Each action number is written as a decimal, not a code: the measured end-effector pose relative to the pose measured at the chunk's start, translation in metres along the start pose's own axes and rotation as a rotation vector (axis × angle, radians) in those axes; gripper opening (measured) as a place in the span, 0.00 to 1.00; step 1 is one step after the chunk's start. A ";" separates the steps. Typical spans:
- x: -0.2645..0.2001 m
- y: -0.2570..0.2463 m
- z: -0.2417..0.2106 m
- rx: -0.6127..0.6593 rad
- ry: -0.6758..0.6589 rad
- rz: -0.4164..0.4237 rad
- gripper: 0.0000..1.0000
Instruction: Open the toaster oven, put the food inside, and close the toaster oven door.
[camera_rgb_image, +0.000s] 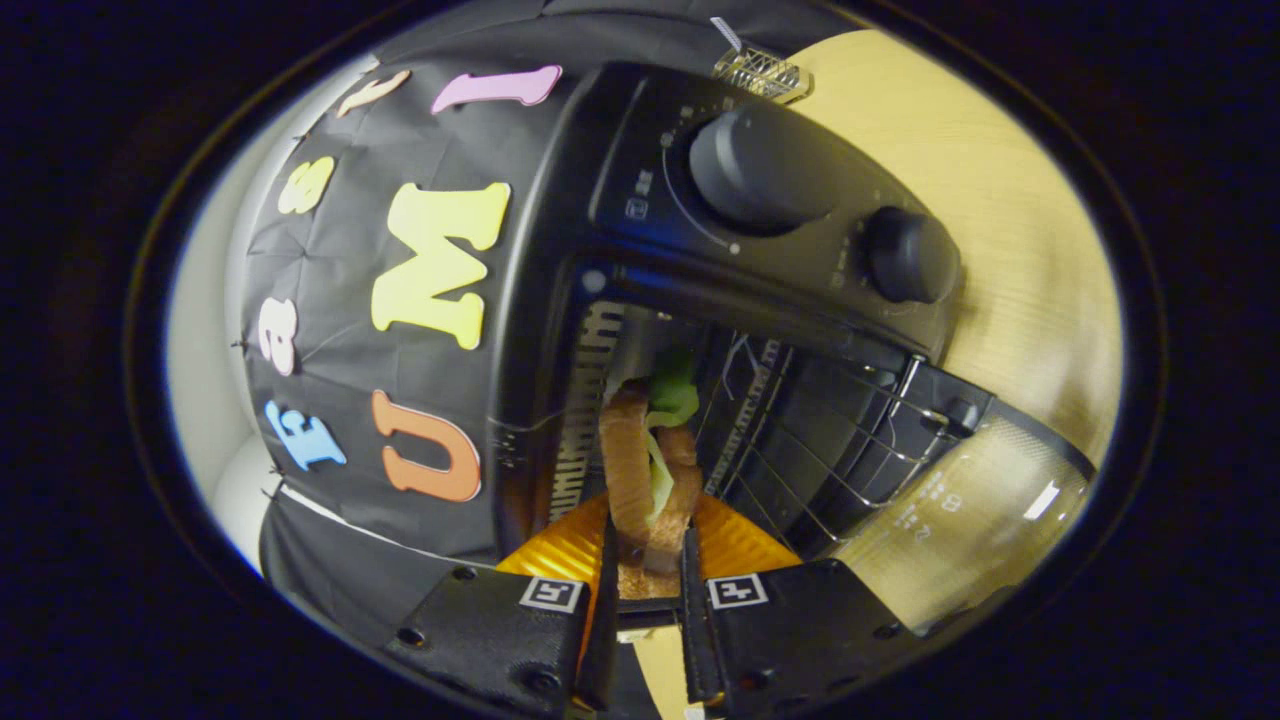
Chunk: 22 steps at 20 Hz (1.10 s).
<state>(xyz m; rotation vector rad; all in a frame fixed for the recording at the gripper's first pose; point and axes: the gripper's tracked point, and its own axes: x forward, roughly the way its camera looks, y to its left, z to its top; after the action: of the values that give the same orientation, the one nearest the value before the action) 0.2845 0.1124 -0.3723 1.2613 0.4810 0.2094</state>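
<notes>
My gripper (648, 548) is shut on a sandwich (640, 470), two brown bread slices with green lettuce between them, and both fingers press its sides. The sandwich reaches forward from the fingertips into the mouth of the black toaster oven (560, 250). The oven's glass door (960, 520) hangs open, folded down onto the table side. Inside the cavity a wire rack (800, 440) shows just beside the sandwich. Two round black knobs (760, 170) sit on the control panel beyond the opening. The whole scene appears rolled on its side.
The oven stands on a light wooden table (1010, 220). A small metal wire object (760, 72) lies on the table behind the oven. The booth's black cloth wall (330, 300) is on the oven's other side.
</notes>
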 end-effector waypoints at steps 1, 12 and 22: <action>0.005 -0.002 -0.003 -0.016 0.001 -0.010 0.32; 0.004 -0.015 -0.030 -0.522 0.111 -0.201 0.77; -0.060 -0.020 -0.055 -0.867 0.279 -0.353 0.89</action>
<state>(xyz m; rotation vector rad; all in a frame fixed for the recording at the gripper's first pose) 0.2043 0.1291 -0.3892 0.2899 0.7387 0.2571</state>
